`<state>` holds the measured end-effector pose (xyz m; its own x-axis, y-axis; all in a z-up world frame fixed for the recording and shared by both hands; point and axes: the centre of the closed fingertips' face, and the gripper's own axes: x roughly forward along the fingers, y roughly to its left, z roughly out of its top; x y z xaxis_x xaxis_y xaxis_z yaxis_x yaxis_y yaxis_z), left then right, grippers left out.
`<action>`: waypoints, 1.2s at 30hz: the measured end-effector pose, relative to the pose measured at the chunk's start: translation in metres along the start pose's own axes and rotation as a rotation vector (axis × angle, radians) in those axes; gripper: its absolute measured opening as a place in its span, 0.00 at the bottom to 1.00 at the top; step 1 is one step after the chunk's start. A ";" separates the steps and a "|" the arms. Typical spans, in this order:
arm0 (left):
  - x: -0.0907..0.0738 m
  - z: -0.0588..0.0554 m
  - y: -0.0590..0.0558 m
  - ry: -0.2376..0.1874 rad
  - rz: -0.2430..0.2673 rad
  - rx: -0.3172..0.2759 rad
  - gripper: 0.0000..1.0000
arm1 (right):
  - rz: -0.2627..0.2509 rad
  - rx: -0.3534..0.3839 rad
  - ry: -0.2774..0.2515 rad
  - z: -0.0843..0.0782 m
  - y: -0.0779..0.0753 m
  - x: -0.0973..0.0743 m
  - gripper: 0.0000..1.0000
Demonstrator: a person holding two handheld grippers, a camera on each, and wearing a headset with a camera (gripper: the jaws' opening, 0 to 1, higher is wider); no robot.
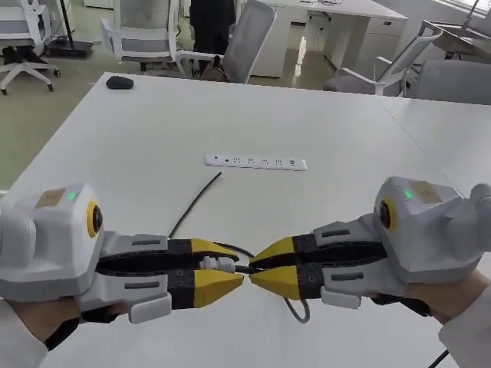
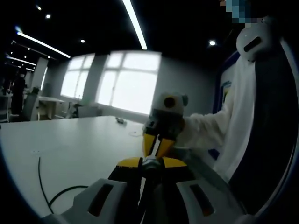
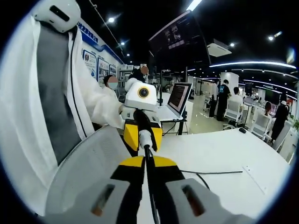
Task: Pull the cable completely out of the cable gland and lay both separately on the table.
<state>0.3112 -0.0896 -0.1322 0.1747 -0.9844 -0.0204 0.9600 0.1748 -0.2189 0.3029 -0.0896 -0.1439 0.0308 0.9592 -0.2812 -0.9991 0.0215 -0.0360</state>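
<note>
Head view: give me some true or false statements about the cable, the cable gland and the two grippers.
1. The left gripper is shut on the cable gland. True.
2. The cable is fully out of the gland. False: it runs into the gland between the two gripper tips.
3. The right gripper is open, clear of the cable. False: it is shut on the cable.
4. A power strip lies on the table beyond the grippers. True.

Cable gland [image 1: 220, 264] in left tongs [image 1: 238, 268], cable [image 1: 192, 205] in right tongs [image 1: 253, 271], above table [image 1: 345, 138]; power strip [image 1: 255, 162] behind.
</note>
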 end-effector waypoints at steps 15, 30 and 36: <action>-0.005 -0.002 0.002 0.008 0.018 0.011 0.17 | -0.014 -0.026 0.037 -0.014 -0.004 0.001 0.03; -0.012 -0.001 0.008 -0.001 0.038 0.003 0.17 | -0.068 0.001 0.152 -0.054 -0.015 -0.009 0.03; -0.015 0.000 0.008 -0.012 0.038 -0.001 0.17 | -0.090 0.005 0.209 -0.075 -0.018 -0.014 0.03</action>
<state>0.3159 -0.0737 -0.1333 0.2138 -0.9767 -0.0171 0.9523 0.2123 -0.2193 0.3228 -0.1243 -0.2118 0.1244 0.8741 -0.4695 -0.9922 0.1062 -0.0650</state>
